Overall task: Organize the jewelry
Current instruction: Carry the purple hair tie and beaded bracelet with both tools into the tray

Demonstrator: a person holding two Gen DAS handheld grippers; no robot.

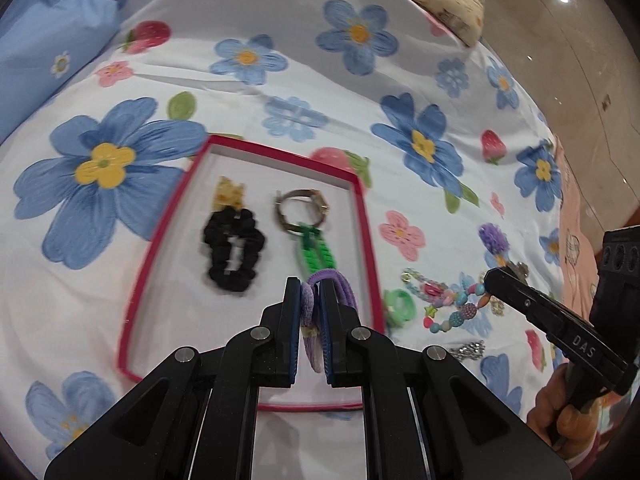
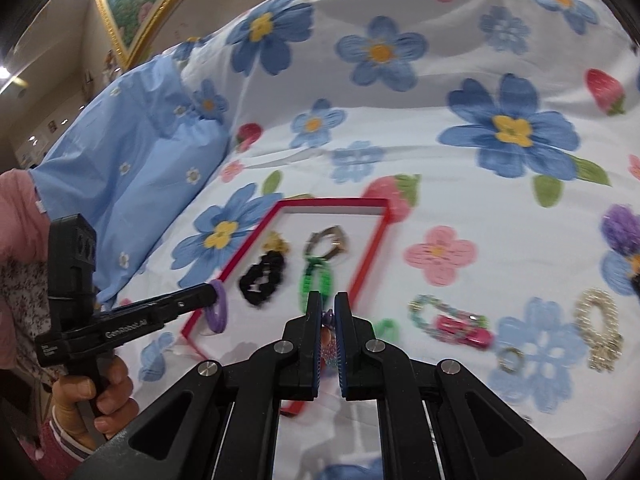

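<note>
The left tongs (image 1: 310, 300) are clamped on a purple hair tie (image 1: 340, 284), whose loops bulge out to the right of the tips while a paler strip hangs down between the fingers. Straight ahead of them lies a red-edged tray (image 1: 362, 208) on a flowered bedsheet (image 1: 280, 92); inside it, ahead and slightly left of the tips, sits a black scrunchie (image 1: 234, 252) with a yellow clip (image 1: 229, 194) just beyond it, and directly ahead a green chain (image 1: 316, 250) joined to a metal ring (image 1: 302, 212). In the right wrist view the purple tie hangs from the left tongs over the tray's near left edge. The right tongs (image 2: 327, 312) are nearly closed around a small beaded piece (image 2: 329, 346), too blurred to name. To their right on the sheet lie a pink clip (image 2: 464, 330) with pale beads, a small ring (image 2: 512, 358) and a silvery chain (image 2: 598, 320); a green hoop (image 2: 386, 326) lies just beside their right finger.
</note>
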